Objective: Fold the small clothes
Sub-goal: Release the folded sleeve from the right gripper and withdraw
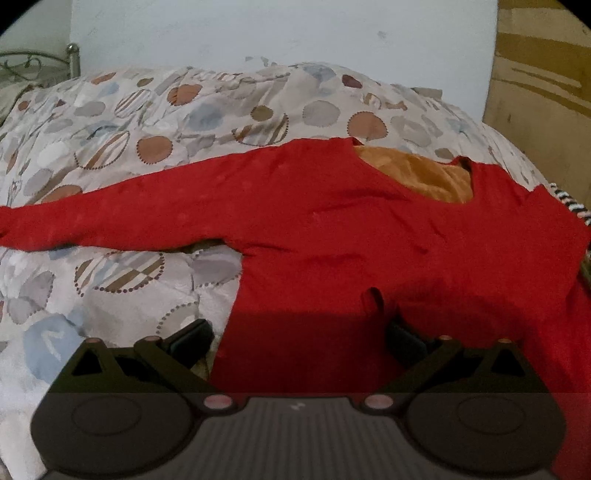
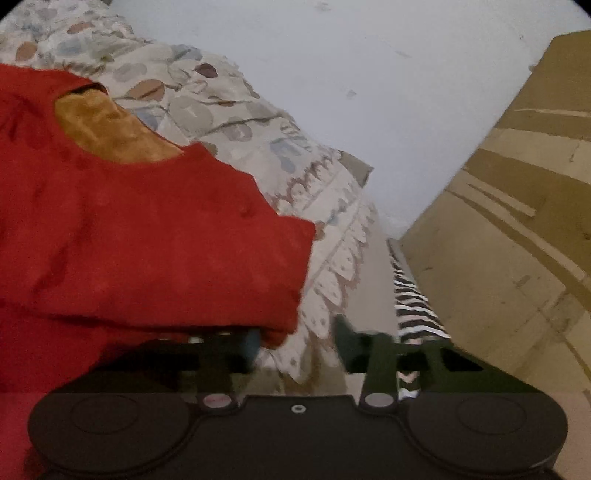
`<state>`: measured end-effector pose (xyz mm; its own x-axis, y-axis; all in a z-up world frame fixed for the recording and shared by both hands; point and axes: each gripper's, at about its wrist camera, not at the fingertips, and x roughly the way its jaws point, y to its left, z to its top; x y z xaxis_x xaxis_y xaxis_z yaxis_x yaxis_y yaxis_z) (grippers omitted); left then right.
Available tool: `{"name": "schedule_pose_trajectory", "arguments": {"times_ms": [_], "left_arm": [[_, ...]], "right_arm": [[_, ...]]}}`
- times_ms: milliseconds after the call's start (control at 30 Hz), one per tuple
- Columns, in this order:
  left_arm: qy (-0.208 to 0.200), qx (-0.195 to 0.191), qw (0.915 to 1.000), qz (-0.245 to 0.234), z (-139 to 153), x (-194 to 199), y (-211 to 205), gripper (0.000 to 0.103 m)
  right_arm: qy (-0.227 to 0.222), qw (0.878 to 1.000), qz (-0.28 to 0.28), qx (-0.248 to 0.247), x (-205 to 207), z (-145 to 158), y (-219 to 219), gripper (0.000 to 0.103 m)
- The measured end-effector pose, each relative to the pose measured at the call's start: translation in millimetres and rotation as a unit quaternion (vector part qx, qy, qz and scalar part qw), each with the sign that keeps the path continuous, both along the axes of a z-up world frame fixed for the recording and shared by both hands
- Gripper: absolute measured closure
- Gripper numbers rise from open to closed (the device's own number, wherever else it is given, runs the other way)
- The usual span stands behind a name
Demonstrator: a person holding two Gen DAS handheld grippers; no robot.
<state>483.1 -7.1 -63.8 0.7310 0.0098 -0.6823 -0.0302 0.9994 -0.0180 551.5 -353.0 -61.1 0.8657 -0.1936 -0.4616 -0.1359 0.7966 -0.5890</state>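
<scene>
A red long-sleeved garment [image 1: 332, 229] lies spread on a patterned bedspread [image 1: 110, 122], neck away from me, with an orange lining [image 1: 424, 173] showing at the neck. Its left sleeve stretches out to the left. My left gripper [image 1: 299, 332] is open low over the garment's lower left edge, one finger on the bedspread and one on the red cloth. In the right wrist view the same garment [image 2: 147, 229] fills the left. My right gripper [image 2: 295, 343] is open at its right edge, with the left finger partly under the red cloth.
A pale wall [image 1: 295, 33] stands behind the bed. A tan cardboard-like panel [image 2: 509, 221] stands at the right. A zebra-striped cloth [image 2: 413, 302] lies between bed and panel. A metal bed frame [image 1: 70, 55] shows at the far left.
</scene>
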Motion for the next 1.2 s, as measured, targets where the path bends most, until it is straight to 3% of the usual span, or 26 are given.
{"name": "schedule_pose_trajectory", "arguments": {"times_ms": [133, 233, 300, 467, 633, 733, 867, 933, 1033, 1100, 1200], "left_arm": [[0.002, 0.014, 0.9999, 0.002, -3.4, -0.1, -4.0, 0.000], [-0.011, 0.020, 0.9994, 0.025, -7.4, -4.6, -10.1, 0.000], [-0.025, 0.026, 0.9986, 0.039, -11.7, -9.2, -14.0, 0.000], [-0.059, 0.041, 0.9958, 0.056, -19.2, -19.1, -20.7, 0.000], [-0.063, 0.026, 0.9960, 0.057, -20.7, -20.5, -17.6, 0.000], [-0.069, 0.016, 0.9958, 0.057, -23.0, -22.9, -15.0, 0.000], [-0.075, 0.018, 0.9953, 0.058, -24.5, -24.2, -14.9, 0.000], [-0.075, 0.017, 0.9953, 0.058, -24.8, -24.6, -14.8, 0.000], [-0.075, 0.015, 0.9954, 0.058, -24.9, -23.7, -15.3, 0.000], [-0.075, 0.014, 0.9954, 0.058, -24.9, -23.9, -14.8, 0.000], [-0.075, 0.014, 0.9954, 0.058, -24.9, -24.0, -14.6, 0.000]], "right_arm": [[-0.019, 0.997, -0.018, 0.077, -7.8, 18.3, -7.1, 0.093], [-0.010, 0.982, -0.066, 0.175, -6.8, 23.9, -28.8, 0.093], [0.005, 0.974, -0.085, 0.211, -5.2, 19.0, -36.5, 0.093], [0.019, 0.973, -0.089, 0.211, -0.9, 14.8, -33.7, 0.093], [0.033, 0.978, -0.080, 0.192, -1.4, 12.4, -32.4, 0.089], [0.046, 0.981, -0.100, 0.160, -5.7, 12.0, -33.5, 0.071], [0.033, 0.981, -0.154, 0.112, -11.6, 13.9, -37.2, 0.061], [0.002, 0.976, -0.175, 0.127, -15.3, 23.1, -40.4, 0.045], [-0.028, 0.970, -0.160, 0.178, -17.3, 34.9, -40.3, 0.025], [-0.032, 0.972, -0.144, 0.185, -13.1, 37.4, -33.2, 0.021], [-0.035, 0.978, -0.133, 0.155, -4.6, 31.5, -19.9, 0.010]]}}
